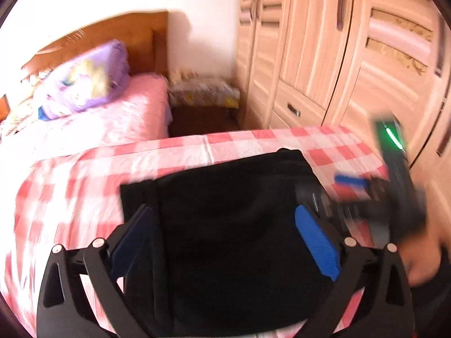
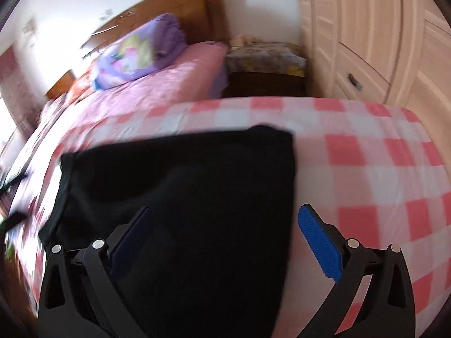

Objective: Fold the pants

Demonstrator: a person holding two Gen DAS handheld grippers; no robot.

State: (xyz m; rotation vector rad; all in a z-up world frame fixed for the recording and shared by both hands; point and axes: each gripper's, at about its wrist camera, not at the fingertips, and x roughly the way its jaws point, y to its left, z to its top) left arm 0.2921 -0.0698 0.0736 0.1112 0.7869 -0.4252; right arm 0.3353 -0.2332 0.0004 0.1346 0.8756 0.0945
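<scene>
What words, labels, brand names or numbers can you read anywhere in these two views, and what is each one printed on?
None can be read.
The purple pillow carries a printed picture, too blurred to show any lettering.
The black pants show no tag or logo.
The wardrobe and the checked sheet carry only pattern.
The right gripper has a green light, no legible marking.

**Nothing readable anywhere in here**

Looked all over for text and came up with zip. The purple pillow [image 1: 84,81] has a cartoon print, but it's smeared by blur and no lettering comes through. The black pants [image 2: 180,197] show no tag or logo. The wardrobe [image 1: 338,56] doors have only ornament, no words or numbers.
</scene>
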